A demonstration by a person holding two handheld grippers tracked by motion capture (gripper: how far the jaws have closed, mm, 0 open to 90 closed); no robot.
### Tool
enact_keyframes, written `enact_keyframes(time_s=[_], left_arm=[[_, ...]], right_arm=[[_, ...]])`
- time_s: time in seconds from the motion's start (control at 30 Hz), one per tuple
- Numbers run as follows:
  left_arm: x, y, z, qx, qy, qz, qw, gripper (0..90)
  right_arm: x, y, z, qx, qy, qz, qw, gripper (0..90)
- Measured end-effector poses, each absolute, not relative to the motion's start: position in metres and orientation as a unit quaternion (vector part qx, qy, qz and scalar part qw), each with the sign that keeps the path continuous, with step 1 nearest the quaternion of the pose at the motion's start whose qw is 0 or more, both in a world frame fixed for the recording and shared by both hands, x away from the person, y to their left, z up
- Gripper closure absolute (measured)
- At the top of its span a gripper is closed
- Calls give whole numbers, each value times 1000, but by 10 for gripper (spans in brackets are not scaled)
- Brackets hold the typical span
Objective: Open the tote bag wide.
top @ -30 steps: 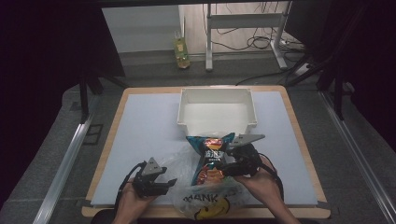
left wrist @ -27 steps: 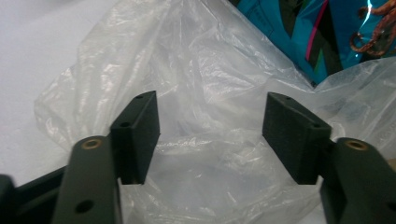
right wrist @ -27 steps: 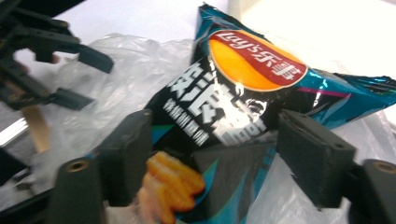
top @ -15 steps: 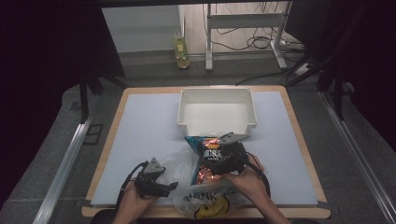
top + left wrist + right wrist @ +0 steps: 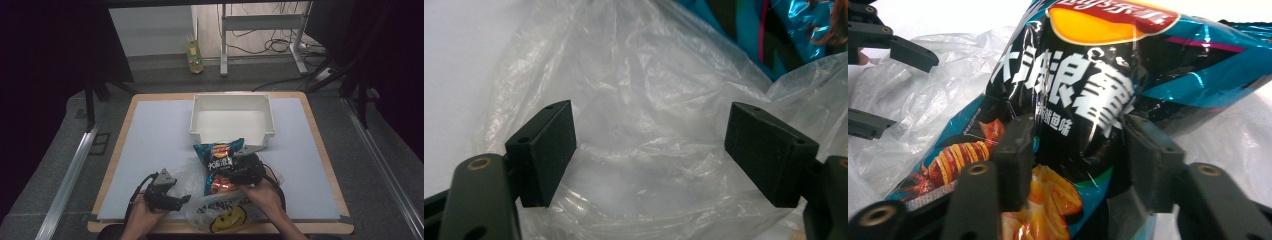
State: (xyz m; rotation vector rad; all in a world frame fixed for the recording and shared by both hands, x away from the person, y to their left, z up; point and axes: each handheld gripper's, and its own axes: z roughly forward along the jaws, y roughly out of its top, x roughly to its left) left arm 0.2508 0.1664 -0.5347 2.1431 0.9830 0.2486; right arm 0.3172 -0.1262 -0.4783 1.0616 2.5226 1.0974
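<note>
High view: the right gripper [image 5: 239,169] sits on the chip bag [image 5: 220,162], which lies directly ahead of it on the table mat [image 5: 150,135]. The bag's long axis runs away from the person, top edge toward the white bin [image 5: 232,131], bottom end tucked into the mouth of the clear plastic bag [image 5: 220,212] printed with a smiley face. The right hand is the nearer one to the chip bag. The left gripper [image 5: 181,200] rests at the plastic bag's left edge, pointing right toward the film. The white bin, beyond both grippers, looks empty.

Left gripper view: the jaws stand spread, having just been opening. Crumpled clear film of the plastic bag [image 5: 644,100] lies between and beyond the pads [image 5: 769,150], and neither pad appears to press on it. A corner of the chip bag [image 5: 749,30] shows ahead and to the upper right, behind the film.

Right gripper view: the jaws have just been closing, and the pads [image 5: 1015,155] bracket the middle of the chip bag [image 5: 1088,90], with the foil bulging between them; this reads as a pinch across the bag's width. The plastic bag [image 5: 928,95] spreads to the left beneath the chip bag, and the left gripper [image 5: 885,85] shows at the far left edge, jaws apart.

Judgement: the coming move turns on the chip bag's long axis lining up with the plastic bag's mouth.
</note>
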Motion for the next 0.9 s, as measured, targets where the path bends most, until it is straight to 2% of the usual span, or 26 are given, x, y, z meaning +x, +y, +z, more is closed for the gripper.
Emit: enact_keyframes(time_s=[0.1,0.3,0.4,0.57,0.9], left_arm=[[249,169,-530,828,386,102,395,198],[247,174,-525,811,389,107,424,126],[246,175,-524,810,386,114,427,105],[245,174,-523,810,386,120,424,50],[244,176,-521,809,377,115,436,14]], right_arm=[[317,-129,-475,355,852,370,103,650],[318,-132,-474,356,854,363,110,774],[317,-133,-471,352,853,370,108,873],[315,-134,-467,355,846,385,97,897],[308,-137,-451,343,833,427,76,899]])
